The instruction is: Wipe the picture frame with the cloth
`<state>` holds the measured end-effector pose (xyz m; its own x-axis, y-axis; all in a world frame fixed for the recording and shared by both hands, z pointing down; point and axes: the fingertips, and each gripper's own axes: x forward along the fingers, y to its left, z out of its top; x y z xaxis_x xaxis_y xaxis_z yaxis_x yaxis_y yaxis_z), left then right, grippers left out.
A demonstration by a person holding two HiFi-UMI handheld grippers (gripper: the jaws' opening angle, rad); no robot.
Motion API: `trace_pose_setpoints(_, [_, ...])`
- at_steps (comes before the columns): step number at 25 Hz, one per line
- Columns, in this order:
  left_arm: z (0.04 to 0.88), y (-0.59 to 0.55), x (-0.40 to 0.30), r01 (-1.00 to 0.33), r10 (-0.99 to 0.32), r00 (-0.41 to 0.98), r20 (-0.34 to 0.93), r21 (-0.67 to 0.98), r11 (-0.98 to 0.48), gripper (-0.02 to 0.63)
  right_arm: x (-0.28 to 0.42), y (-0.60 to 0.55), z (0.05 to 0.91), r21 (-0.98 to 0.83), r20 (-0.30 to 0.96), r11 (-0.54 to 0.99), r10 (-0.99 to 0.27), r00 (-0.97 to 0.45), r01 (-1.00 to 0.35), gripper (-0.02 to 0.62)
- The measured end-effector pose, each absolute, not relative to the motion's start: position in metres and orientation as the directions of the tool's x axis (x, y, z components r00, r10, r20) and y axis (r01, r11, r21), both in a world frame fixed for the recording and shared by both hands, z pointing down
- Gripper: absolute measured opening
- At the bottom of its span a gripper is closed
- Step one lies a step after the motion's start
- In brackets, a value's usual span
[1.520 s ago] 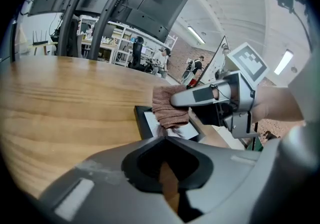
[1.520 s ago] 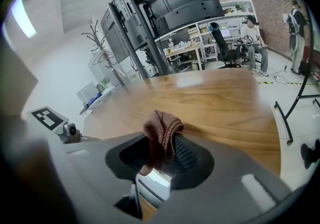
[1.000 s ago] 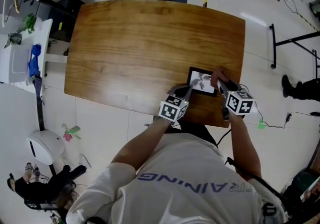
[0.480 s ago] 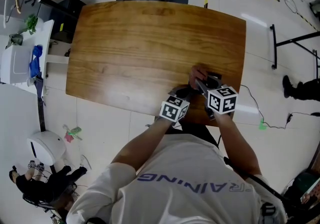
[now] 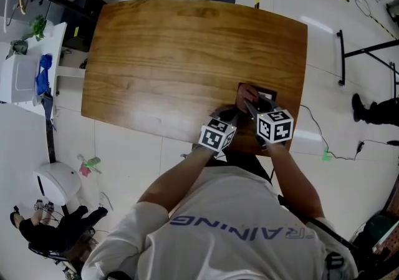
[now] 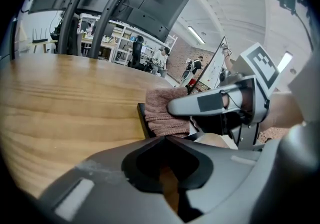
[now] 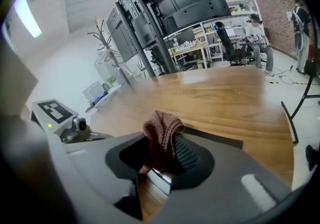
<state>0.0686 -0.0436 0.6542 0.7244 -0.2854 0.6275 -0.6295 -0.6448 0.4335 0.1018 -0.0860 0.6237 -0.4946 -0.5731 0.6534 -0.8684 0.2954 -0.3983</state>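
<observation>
The black picture frame lies flat near the front right corner of the wooden table, mostly hidden under the grippers. My right gripper is shut on a brownish-pink cloth and presses it onto the frame. In the right gripper view the cloth bunches between the jaws, with the frame as a dark strip beyond. My left gripper is at the frame's left edge, shut on it. The left gripper view shows the frame's corner and the cloth.
The table's front edge runs just behind both grippers. A white side unit with blue items stands left of the table. A black stand and a cable are on the floor to the right.
My right gripper has dragged the cloth leftward across the frame, from its right side to its left part, covering the picture. The left gripper has stayed in place.
</observation>
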Motion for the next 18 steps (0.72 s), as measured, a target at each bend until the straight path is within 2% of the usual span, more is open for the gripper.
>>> trace_pose_setpoints(12, [0.654, -0.045, 0.067, -0.633, -0.290, 0.723, 0.627, 0.434, -0.641, 0.003, 0.186, -0.054, 0.623, -0.364, 0.690, 0.156, -0.618, -0.378, -0.918, 0.126])
trace_pose_setpoints(18, [0.654, -0.044, 0.067, -0.633, -0.291, 0.722, 0.628, 0.430, -0.643, 0.003, 0.202, -0.048, 0.623, -0.367, 0.675, 0.135, -0.642, -0.363, -0.920, 0.126])
